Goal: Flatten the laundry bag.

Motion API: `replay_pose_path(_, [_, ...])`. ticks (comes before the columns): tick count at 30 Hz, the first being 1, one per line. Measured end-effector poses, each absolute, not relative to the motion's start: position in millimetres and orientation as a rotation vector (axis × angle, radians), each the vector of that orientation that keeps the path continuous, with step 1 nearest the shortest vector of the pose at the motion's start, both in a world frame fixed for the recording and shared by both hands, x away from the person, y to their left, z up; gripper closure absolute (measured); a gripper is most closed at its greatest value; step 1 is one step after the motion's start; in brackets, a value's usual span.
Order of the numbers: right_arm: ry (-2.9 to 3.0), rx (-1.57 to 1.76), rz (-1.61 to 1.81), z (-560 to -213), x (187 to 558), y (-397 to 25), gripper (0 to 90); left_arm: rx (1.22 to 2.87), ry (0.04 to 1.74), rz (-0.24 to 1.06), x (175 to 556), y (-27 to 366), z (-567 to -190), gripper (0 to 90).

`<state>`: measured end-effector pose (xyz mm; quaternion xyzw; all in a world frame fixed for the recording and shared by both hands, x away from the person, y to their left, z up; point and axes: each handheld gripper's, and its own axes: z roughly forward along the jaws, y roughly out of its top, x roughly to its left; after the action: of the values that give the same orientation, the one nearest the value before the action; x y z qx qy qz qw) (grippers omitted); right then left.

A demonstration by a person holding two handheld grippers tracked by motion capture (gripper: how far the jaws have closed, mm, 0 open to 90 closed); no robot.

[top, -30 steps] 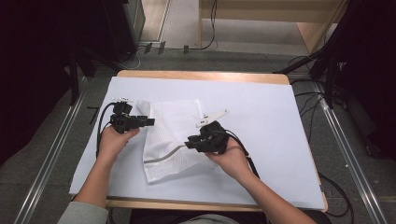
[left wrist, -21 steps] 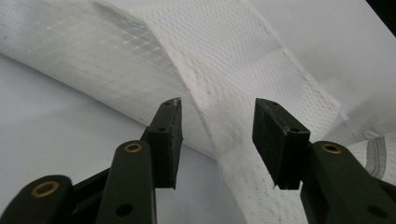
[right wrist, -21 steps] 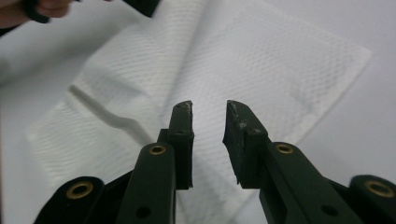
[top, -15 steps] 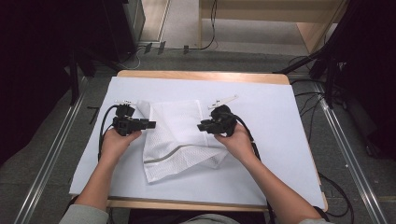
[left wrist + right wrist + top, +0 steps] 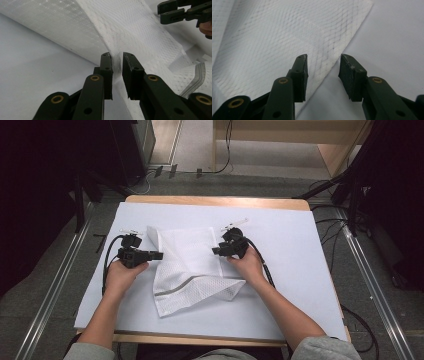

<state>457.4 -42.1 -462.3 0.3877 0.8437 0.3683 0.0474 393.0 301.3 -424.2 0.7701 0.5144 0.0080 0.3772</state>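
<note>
Near edge of the white-covered counter [image 5: 300,270]: person's two forearms in grey sleeves [image 5: 320,347] come in from the bottom, one black two-finger gripper in each hand.

White textured woven cloth with a grey stripe [image 5: 192,267] lies part-folded at mid-counter, between the two grippers. Lower portion is crumpled, stripe running along a fold near its front; upper portion lies flatter toward the far side.

Left gripper [image 5: 156,255] is at the cloth's left edge. In the left gripper view its fingers [image 5: 107,72] stand narrowly apart with a raised ridge of cloth [image 5: 140,30] pinched up between them; the fabric fills the gap and both pads look to touch it, so it reads as clamped on the fold. The cloth rises off the counter here. The other gripper shows farther off at the top right of that view, over the cloth.

Right gripper [image 5: 216,251] is at the cloth's right edge, upper part. In the right gripper view its fingers [image 5: 299,77] are spread wide, holding nothing. The cloth edge [image 5: 287,37] runs diagonally under the gap: one finger over fabric, the other over bare counter cover [image 5: 397,32]. Cannot tell whether the tips touch the surface.

Black cables [image 5: 262,262] trail from both grippers back toward the person.

Beyond the counter: a wooden rim [image 5: 215,200] at the far edge, then grey floor.
</note>
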Motion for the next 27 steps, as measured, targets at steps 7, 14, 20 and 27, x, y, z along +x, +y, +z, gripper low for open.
replay_pose_path(7, [2.567,1.152,1.106,-465.9,456.4,-33.6,58.8,1.985,1.306,0.03,392.0,300.6,-425.2,78.2])
replay_pose_path(14, [2.527,1.113,1.033,-466.0,450.6,-28.4,70.4,1.974,1.311,0.034,392.1,301.8,-424.6,78.1])
replay_pose_path(20, [2.534,1.124,1.046,-466.3,451.4,-30.2,80.9,1.972,1.309,0.031,392.2,302.1,-424.7,77.2])
replay_pose_path(27, [2.564,1.141,1.066,-465.4,451.6,-29.6,89.6,1.967,1.302,0.028,391.7,301.8,-423.8,78.4])
